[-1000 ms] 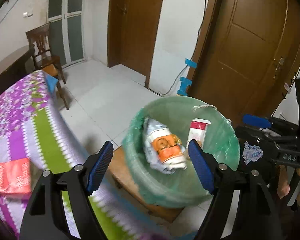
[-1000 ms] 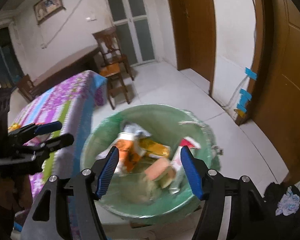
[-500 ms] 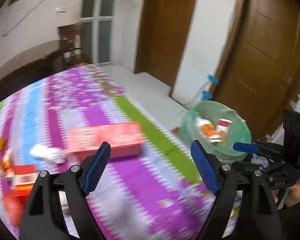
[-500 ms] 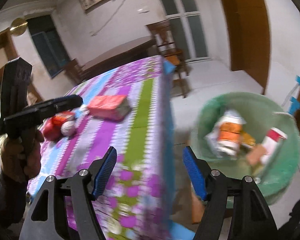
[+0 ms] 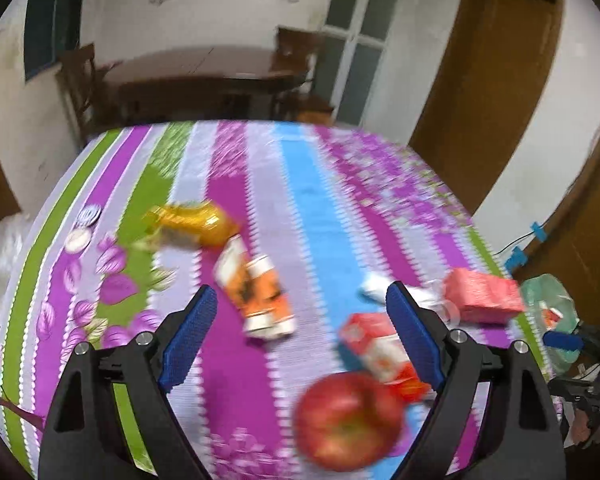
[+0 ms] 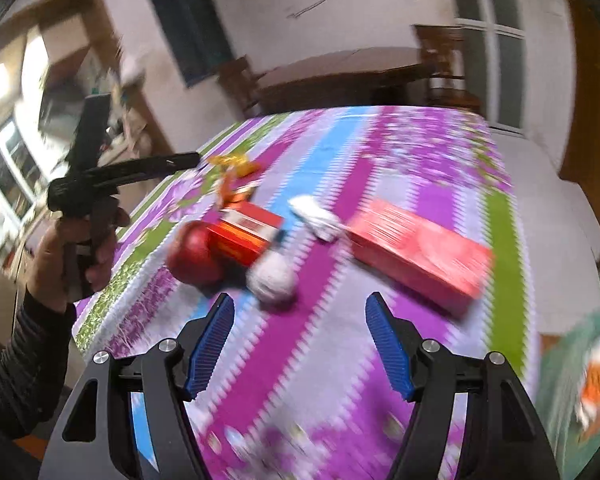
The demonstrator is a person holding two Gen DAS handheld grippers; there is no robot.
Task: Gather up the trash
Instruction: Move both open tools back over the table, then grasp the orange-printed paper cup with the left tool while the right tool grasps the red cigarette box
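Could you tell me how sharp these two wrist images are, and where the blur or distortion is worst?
Left wrist view: motion blur smears the tablecloth and the apple, while the left gripper stays crisp. Right wrist view: similar smear across the long red box and green bin; the right gripper stays sharp. Both views show fisheye bending and dark corners.

White plastered walls (image 5: 220, 8), dark wooden table (image 5: 204, 76) with chairs (image 5: 296, 64), brown door (image 5: 496, 60), glazed door (image 5: 356, 56).
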